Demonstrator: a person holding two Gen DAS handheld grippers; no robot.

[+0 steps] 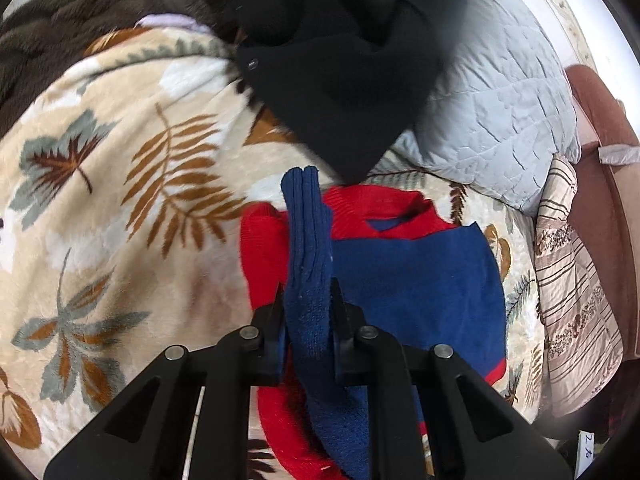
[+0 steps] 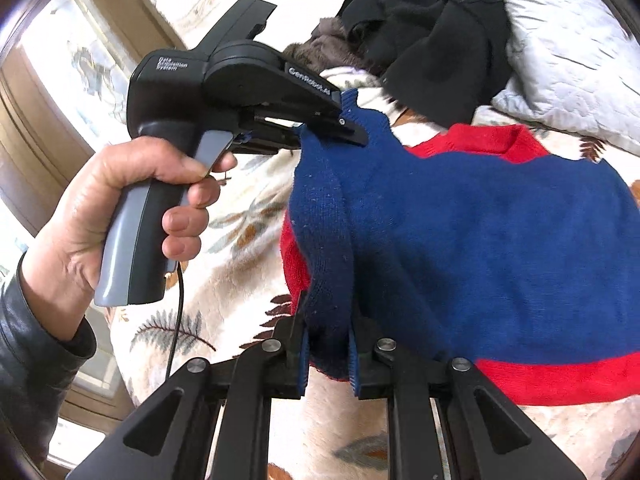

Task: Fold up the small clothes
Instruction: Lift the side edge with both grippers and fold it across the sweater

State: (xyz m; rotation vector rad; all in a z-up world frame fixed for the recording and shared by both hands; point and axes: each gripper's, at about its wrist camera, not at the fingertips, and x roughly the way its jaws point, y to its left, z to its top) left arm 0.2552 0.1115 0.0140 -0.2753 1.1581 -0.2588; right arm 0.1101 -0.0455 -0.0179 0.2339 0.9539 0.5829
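A small blue and red knit sweater (image 1: 416,276) (image 2: 480,232) lies on a leaf-patterned blanket (image 1: 120,208). My left gripper (image 1: 307,300) is shut on a bunched blue edge of the sweater, which sticks out past the fingers. In the right wrist view that same left gripper (image 2: 348,128), held by a hand (image 2: 100,216), pinches the sweater's far blue edge and lifts it. My right gripper (image 2: 327,336) is shut on the near blue edge, with a red hem band just to its right.
A heap of black clothes (image 1: 340,60) (image 2: 432,32) lies beyond the sweater, beside a grey quilted pillow (image 1: 492,108) (image 2: 572,52). A brown fuzzy garment (image 1: 72,28) sits at the far left. A striped floral sheet (image 1: 572,300) hangs at the bed's right edge.
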